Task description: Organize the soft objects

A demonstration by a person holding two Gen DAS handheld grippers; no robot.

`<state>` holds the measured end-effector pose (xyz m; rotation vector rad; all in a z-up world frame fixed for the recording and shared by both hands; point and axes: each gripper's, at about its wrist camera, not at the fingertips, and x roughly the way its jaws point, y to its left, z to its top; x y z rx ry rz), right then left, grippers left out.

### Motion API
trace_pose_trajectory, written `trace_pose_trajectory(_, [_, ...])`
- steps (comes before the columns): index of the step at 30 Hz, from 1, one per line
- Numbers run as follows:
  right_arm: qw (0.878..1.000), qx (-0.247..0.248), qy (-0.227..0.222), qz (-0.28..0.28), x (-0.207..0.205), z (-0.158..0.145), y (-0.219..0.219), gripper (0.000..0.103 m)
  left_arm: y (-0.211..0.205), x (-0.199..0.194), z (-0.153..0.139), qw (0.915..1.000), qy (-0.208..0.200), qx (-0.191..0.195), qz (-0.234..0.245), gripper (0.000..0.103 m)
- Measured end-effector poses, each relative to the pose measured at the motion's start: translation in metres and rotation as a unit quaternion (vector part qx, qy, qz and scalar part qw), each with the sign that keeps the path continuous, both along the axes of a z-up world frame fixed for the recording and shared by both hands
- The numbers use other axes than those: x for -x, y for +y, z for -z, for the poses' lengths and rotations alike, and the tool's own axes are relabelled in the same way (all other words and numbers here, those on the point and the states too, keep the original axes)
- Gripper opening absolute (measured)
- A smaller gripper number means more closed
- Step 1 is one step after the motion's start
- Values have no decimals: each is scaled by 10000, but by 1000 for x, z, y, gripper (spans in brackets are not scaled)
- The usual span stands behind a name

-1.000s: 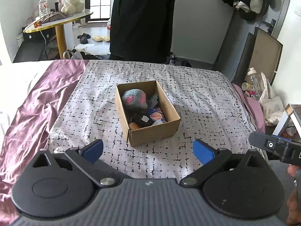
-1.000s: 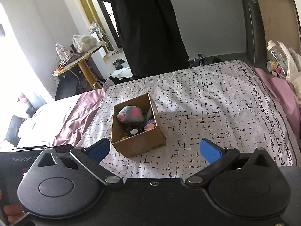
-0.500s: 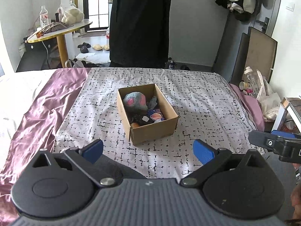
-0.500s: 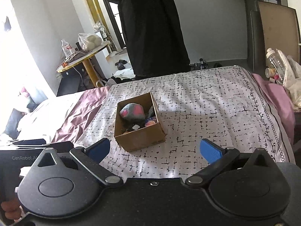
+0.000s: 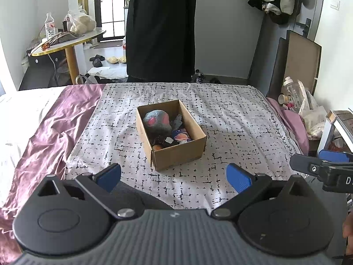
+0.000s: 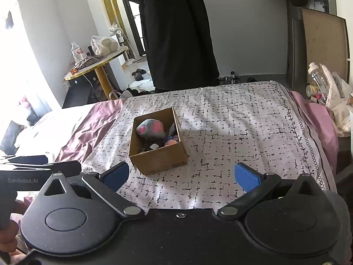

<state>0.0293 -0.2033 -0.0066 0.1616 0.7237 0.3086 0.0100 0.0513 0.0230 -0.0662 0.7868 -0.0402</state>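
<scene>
Cardboard box point(image 5: 176, 152) at the centre of the patterned bedspread point(image 5: 231, 119), open-topped, one long side running toward twelve o'clock. Inside it lie the soft objects: a grey plush with pink patches point(image 5: 157, 122) fills the far half, and smaller soft toys point(image 5: 182, 137), purple, pink and orange, crowd the near right corner at about four o'clock from the plush. Gathered in one container, they appear already sorted; no soft item shows loose on the cover. A mauve satin sheet point(image 5: 44, 137) lies at nine o'clock of the box. The left gripper point(image 5: 174, 177) hangs short of the box at six o'clock, its blue fingertips spread wide with nothing between them. The right gripper point(image 6: 182, 175) is held likewise, fingers apart and empty, the box just beyond its left fingertip; each tool sits back where its camera takes in the whole box. A person in black point(image 5: 161, 28) stands at twelve o'clock beyond the bed's far edge.
</scene>
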Motion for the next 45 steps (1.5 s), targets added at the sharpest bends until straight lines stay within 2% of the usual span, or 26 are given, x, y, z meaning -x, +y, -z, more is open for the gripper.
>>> trace_pose_trajectory(45, [9999, 131, 66, 38, 0, 1, 1, 103, -1, 2, 2, 10000, -9, -38, 31, 101])
